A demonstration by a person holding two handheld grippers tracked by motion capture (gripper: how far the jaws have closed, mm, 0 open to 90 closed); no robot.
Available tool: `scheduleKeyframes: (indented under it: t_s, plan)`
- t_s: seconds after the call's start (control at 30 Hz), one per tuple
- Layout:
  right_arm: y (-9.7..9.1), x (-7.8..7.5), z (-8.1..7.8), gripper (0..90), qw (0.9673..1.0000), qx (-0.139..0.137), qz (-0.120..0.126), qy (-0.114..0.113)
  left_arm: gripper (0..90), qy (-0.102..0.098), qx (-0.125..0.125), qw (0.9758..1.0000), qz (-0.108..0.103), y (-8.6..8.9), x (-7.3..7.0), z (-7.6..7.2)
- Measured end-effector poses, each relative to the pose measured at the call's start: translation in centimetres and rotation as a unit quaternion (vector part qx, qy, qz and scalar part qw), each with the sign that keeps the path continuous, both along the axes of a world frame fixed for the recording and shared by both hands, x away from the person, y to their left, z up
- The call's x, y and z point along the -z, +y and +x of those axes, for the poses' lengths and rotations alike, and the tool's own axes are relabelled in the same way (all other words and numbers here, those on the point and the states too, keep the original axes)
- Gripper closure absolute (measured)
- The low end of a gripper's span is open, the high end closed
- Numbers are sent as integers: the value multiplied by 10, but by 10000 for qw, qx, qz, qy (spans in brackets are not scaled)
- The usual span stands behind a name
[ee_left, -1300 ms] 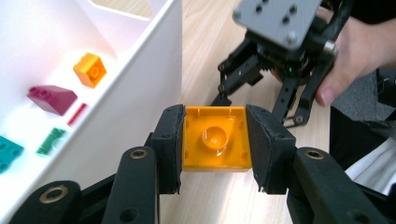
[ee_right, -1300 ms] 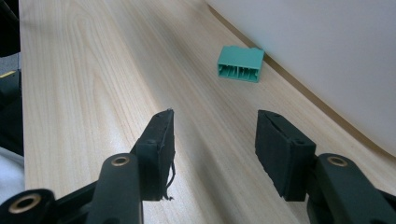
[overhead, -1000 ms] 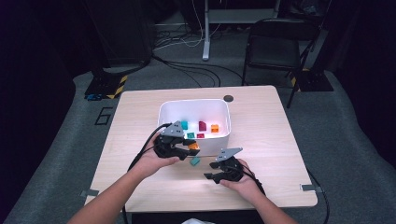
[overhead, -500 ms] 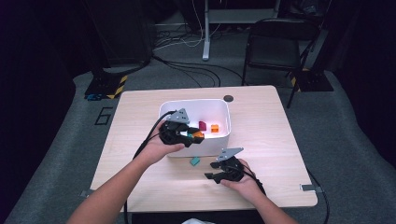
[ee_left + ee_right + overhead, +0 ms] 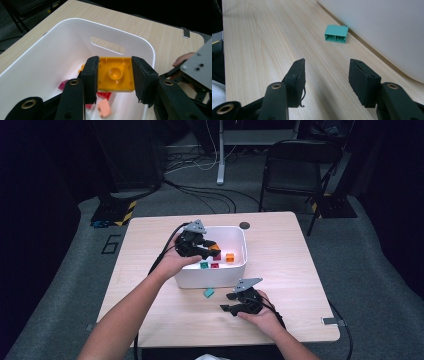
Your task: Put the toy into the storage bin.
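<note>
Orange brick (image 5: 115, 74), white bin (image 5: 50, 57), teal brick (image 5: 336, 34) — pale wood-grain table (image 5: 262, 37); black claw pads (image 5: 298, 72)

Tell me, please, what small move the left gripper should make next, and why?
Probably open the jaws and let go. The left gripper holds the orange brick clamped between its pads, above the inside of the white bin where other bricks already lie, so the brick would likely drop in among them.

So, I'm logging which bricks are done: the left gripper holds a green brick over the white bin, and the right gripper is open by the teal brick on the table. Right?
Not quite: the left gripper holds an orange brick, as the left gripper view shows. The white bin, open right gripper and teal brick are as you said.
</note>
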State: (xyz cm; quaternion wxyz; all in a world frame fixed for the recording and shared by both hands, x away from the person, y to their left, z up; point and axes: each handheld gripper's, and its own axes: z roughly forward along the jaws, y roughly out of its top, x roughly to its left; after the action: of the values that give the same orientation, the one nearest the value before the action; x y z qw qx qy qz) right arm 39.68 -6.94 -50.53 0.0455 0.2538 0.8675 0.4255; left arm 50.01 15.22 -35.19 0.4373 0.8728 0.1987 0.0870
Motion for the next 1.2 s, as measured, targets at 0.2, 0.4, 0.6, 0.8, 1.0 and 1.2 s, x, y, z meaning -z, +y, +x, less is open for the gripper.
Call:
scheduleKeyframes:
  t_s: [0.2, 0.4, 0.6, 0.8, 1.0, 1.2]
  plan:
    - [0, 0, -1, 468, 10000, -11, -16, 6, 584, 17, -105, 9999, 10, -5, 6, 18]
    - [-2, 0, -1, 467, 10000, 24, 6, 11, 584, 22, -160, 9999, 33, -11, 13, 32]
    - [-2, 0, -1, 467, 10000, 3, -3, 3, 584, 91, -222, 9997, 66, -15, 22, 42]
    - [-1, 0, -1, 467, 10000, -7, -1, -6, 583, 148, -335, 9991, 214, -14, 29, 48]
    - [-2, 0, -1, 467, 10000, 24, 10, 31, 538, 183, -471, 9984, 265, -12, 29, 49]
    - [-2, 0, -1, 466, 10000, 28, 6, 31, 525, 98, -479, 9985, 230, -9, 22, 41]
